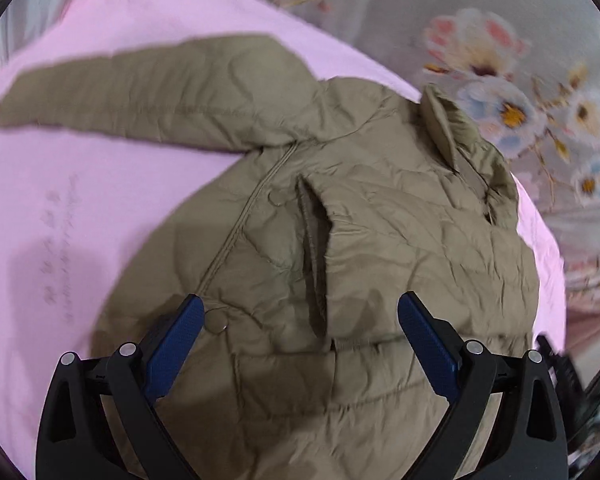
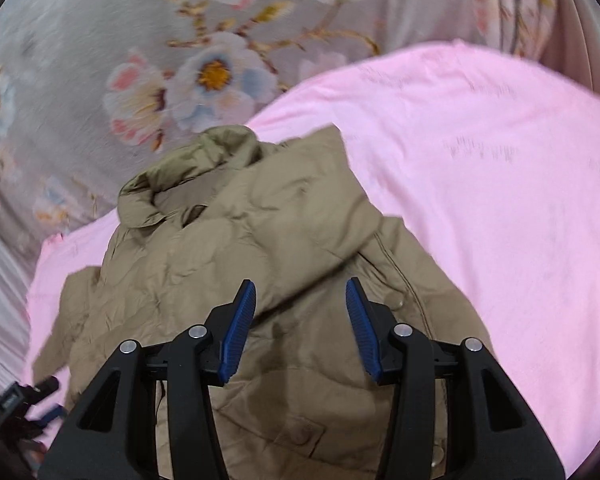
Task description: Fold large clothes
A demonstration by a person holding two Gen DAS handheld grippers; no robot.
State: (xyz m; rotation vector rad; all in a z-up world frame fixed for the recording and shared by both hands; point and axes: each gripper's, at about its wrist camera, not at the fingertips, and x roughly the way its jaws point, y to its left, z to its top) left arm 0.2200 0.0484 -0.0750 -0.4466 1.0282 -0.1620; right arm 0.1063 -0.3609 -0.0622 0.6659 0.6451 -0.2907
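Currently: 1 khaki quilted jacket (image 1: 340, 240), lying on a pink sheet (image 1: 80, 200), directly beyond and beneath both sets of fingers. Left gripper (image 1: 300, 316): 2 blue pads wide apart, holding nothing, poised over the jacket's front near a pocket opening (image 1: 314, 256). 1 sleeve (image 1: 140, 96) stretches out past the left finger. Right gripper (image 2: 300, 300): fingers apart, empty, above the jacket body; collar (image 2: 172, 184) ahead of the left fingertip. Floral fabric (image 2: 160, 60) beyond the sheet.
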